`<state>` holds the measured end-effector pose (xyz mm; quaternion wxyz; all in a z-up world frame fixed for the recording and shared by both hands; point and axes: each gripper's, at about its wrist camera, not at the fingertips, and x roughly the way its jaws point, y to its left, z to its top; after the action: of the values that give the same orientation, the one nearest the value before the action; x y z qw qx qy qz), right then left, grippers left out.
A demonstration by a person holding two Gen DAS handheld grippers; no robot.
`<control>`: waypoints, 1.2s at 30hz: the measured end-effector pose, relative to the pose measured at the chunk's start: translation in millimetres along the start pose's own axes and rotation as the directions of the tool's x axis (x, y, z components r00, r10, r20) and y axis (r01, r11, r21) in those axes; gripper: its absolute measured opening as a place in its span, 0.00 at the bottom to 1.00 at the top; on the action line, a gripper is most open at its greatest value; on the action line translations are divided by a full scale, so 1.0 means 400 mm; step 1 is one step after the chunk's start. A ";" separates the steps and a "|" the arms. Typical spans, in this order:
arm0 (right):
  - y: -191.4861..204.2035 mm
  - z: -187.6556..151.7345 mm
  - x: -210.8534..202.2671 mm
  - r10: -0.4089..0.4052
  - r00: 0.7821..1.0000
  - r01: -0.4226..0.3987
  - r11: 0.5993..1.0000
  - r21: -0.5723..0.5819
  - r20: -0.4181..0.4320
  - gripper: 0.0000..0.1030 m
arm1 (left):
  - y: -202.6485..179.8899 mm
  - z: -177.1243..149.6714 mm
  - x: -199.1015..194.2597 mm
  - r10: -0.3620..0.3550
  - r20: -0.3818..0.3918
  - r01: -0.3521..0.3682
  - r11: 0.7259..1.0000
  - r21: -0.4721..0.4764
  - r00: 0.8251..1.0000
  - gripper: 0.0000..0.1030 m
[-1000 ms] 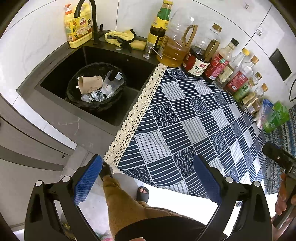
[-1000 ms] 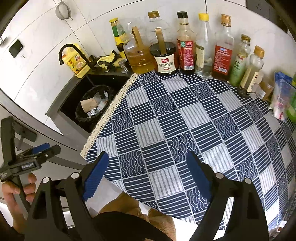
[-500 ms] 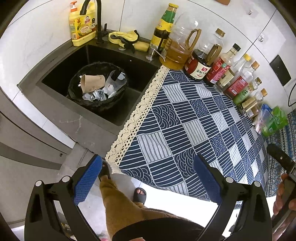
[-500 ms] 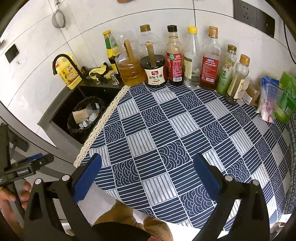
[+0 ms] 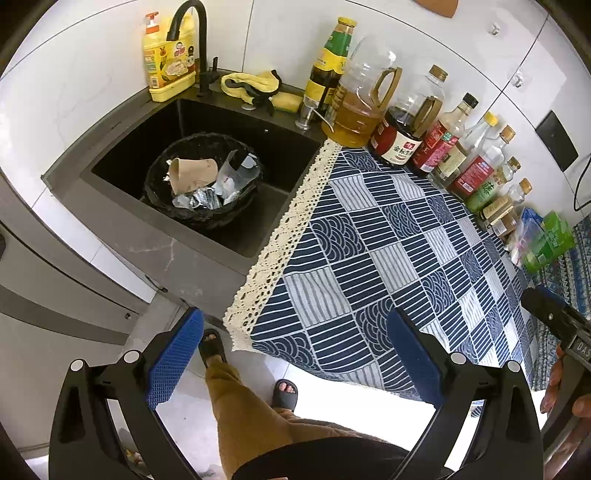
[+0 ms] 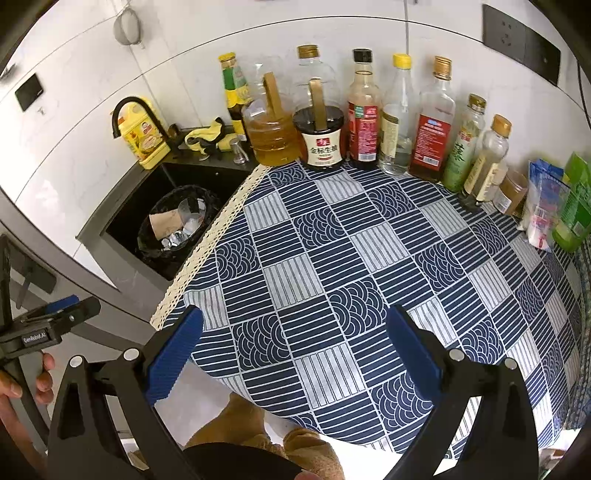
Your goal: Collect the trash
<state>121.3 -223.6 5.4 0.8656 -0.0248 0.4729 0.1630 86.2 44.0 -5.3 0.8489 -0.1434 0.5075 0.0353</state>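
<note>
A black-lined trash bin point(image 5: 155, 177) stands in the dark sink point(image 5: 280, 147). It holds a crushed brown paper cup point(image 5: 192, 175), a clear plastic cup point(image 5: 236, 173) and crumpled foil point(image 5: 195, 199). The bin also shows in the right wrist view point(image 6: 147, 236). My left gripper point(image 5: 291, 354) is open and empty, held above the counter's front edge, well back from the bin. My right gripper point(image 6: 293, 350) is open and empty above the front of the blue patterned cloth point(image 6: 332, 258). No trash lies on the cloth.
A row of oil and sauce bottles point(image 6: 364, 122) lines the back wall. Snack packets point(image 6: 546, 206) sit at the far right. A yellow detergent jug point(image 5: 166, 62), black faucet point(image 5: 184, 22) and yellow rag point(image 5: 251, 83) stand behind the sink. The person's legs point(image 5: 251, 406) are below.
Both grippers have drawn back and up from the counter, so the sink, bin and cloth look smaller and farther. Both stay open and empty.
</note>
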 end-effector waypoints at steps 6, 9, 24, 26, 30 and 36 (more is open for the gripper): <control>0.024 0.006 0.009 0.017 1.000 -0.017 0.999 -0.028 -0.009 0.95 | 0.012 -0.002 -0.009 0.005 0.002 -0.005 1.000 -0.005 1.000 0.94; 0.028 0.009 0.015 0.022 1.000 -0.023 0.999 -0.029 -0.016 0.95 | 0.014 -0.003 -0.010 0.012 0.003 -0.012 1.000 -0.003 1.000 0.93; 0.036 0.008 0.038 0.027 0.999 -0.029 0.998 -0.050 -0.042 0.95 | 0.001 0.003 -0.015 0.015 0.001 -0.015 1.000 0.015 1.000 0.94; 0.033 0.008 0.040 0.030 0.999 -0.032 0.998 -0.047 -0.044 0.95 | 0.001 0.004 -0.017 0.008 0.006 -0.008 1.000 0.010 1.000 0.94; 0.031 0.006 0.041 0.026 0.999 -0.028 0.999 -0.041 -0.044 0.95 | 0.001 0.007 -0.017 0.007 0.005 -0.007 1.000 0.005 1.000 0.93; 0.029 0.002 0.044 0.034 0.998 -0.035 0.999 -0.036 -0.050 0.95 | 0.004 0.011 -0.012 0.011 -0.001 -0.011 1.000 0.002 1.000 0.93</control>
<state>127.2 -208.0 -7.4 0.8502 -0.0367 0.4912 0.1859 87.4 47.1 0.4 0.8486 -0.1398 0.5088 0.0394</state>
